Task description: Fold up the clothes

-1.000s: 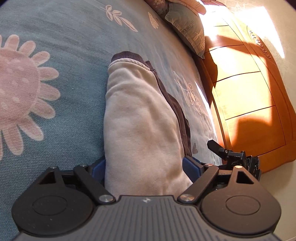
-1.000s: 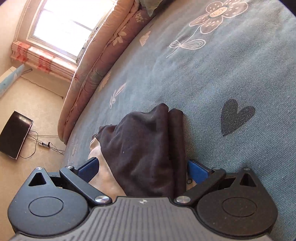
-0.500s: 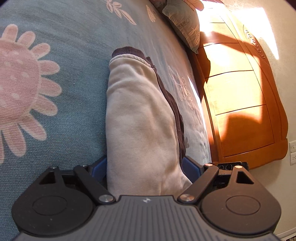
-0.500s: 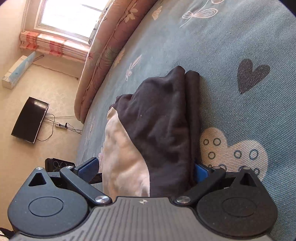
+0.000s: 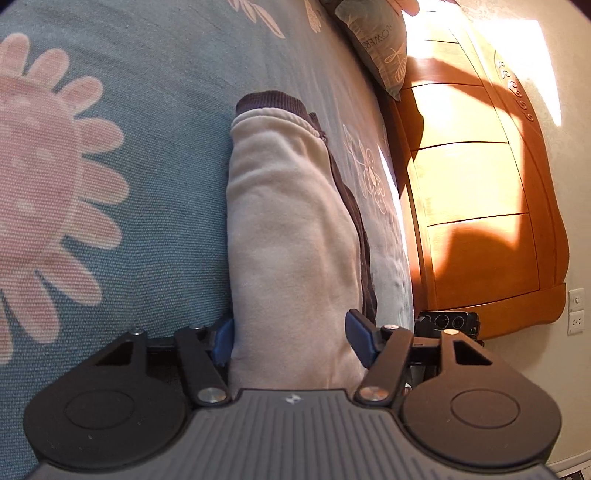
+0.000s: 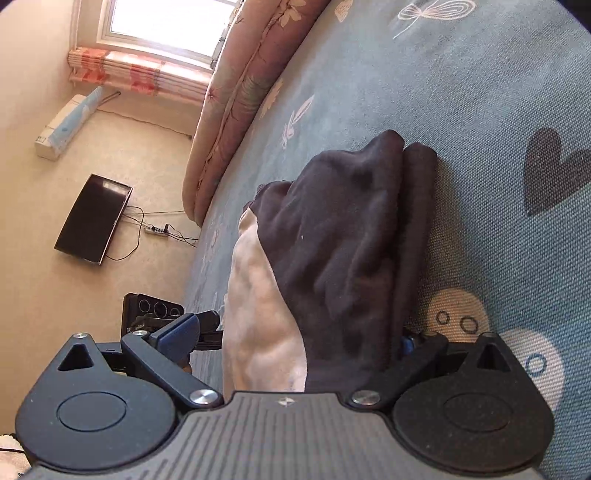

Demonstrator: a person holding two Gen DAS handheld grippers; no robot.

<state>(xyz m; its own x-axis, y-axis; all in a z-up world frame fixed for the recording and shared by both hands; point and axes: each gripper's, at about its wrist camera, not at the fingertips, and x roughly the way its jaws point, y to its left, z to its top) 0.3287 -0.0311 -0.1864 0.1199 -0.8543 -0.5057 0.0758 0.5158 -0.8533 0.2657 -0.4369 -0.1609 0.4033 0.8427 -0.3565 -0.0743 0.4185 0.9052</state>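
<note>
- Garment, folded, lying on the bed between both pairs of fingers: cream fleece lining uppermost on the left gripper's side, dark outer fabric uppermost on the right gripper's side.
- Left gripper: blue fingers closing on the near end of the cream roll, one at each flank, left one touching the cloth; hard to say whether the right one presses yet.
- Right gripper: jaws closing but wide, left finger clear of the cream edge, right finger nearly hidden behind the dark fold.
- Beyond the fingers, seen from the left wrist: ribbed brown cuff at the far end of the roll.
- Underneath: blue-green bedspread printed with a big pink flower, and a dark heart.
- Farther out: pillow against an orange wooden headboard in patchy sunlight.
- Off the bed: rolled floral quilt, sunlit window, black flat panel on the floor.
</note>
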